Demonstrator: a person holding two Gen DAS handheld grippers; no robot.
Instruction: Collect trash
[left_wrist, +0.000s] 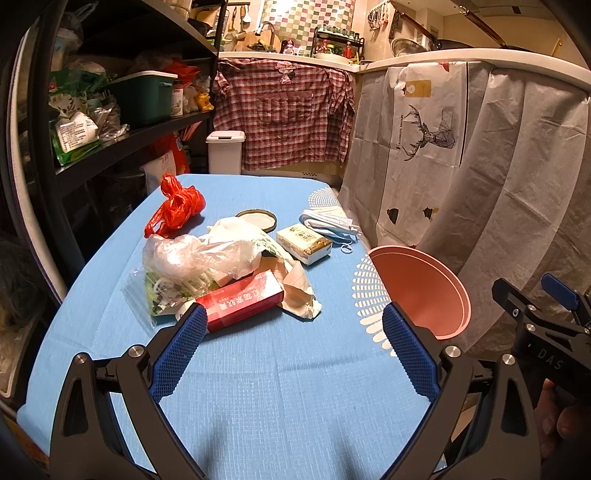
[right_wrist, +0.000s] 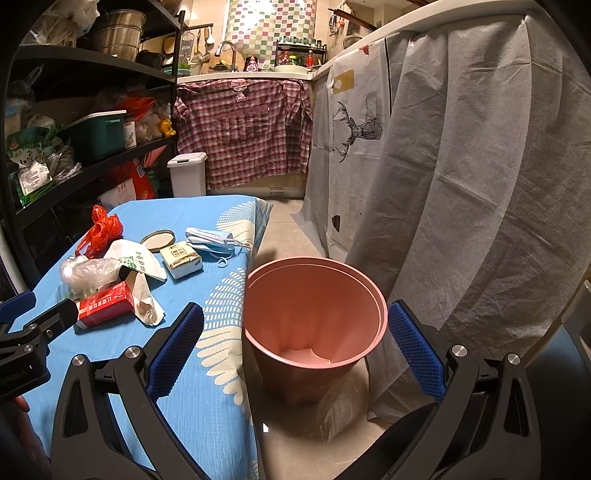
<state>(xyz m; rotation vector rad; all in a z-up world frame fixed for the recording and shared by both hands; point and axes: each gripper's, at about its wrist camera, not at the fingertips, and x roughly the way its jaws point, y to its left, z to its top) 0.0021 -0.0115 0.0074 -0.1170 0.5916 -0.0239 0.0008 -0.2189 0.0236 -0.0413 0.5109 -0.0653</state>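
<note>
Trash lies on the blue-clothed table (left_wrist: 258, 387): a red box (left_wrist: 240, 302), a clear plastic bag (left_wrist: 192, 258), crumpled paper (left_wrist: 299, 288), a red plastic bag (left_wrist: 177, 206), a tissue pack (left_wrist: 303, 240), face masks (left_wrist: 328, 221) and a round lid (left_wrist: 256, 218). A pink bin (right_wrist: 314, 317) stands on the floor beside the table's right edge. My left gripper (left_wrist: 295, 343) is open and empty, over the table just short of the red box. My right gripper (right_wrist: 295, 343) is open and empty, above the bin's rim. The same trash shows in the right wrist view, with the red box (right_wrist: 105, 304) nearest.
A black shelf rack (left_wrist: 110, 140) full of packages stands left of the table. A white lidded bin (left_wrist: 225, 151) stands on the floor behind it. Grey cloth (right_wrist: 461, 184) hangs over the counter on the right, close to the pink bin.
</note>
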